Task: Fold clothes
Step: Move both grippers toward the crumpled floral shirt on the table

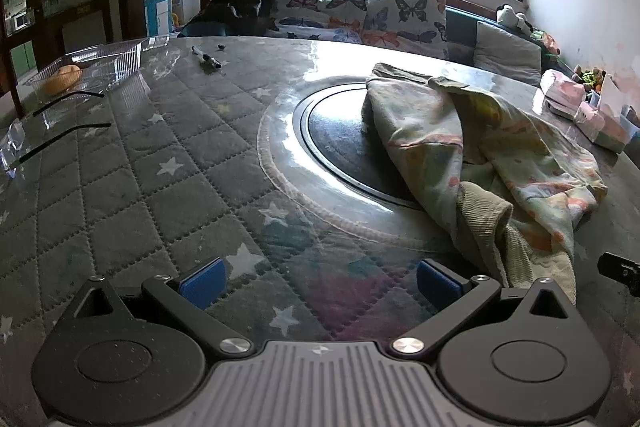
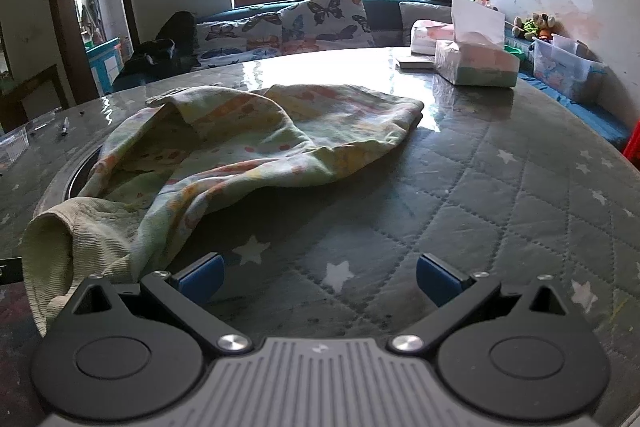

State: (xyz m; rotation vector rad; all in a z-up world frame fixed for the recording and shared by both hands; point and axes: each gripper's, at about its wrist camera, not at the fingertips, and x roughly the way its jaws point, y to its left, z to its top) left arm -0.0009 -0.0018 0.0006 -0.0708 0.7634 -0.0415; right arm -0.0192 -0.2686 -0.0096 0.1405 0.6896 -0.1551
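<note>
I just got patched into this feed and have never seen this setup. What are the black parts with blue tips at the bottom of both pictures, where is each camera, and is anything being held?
Each picture comes from a fisheye camera on a hand-held gripper a person carries, looking along its two blue-padded fingers. The left hand-held gripper and the right hand-held gripper are both open and hold nothing. They hover over a round table with a star-patterned quilted cover. On it lies a crumpled printed garment with a ribbed cuff, not yet folded. Also there: a tissue box, a marker pen, and a clear plastic tray.
</note>
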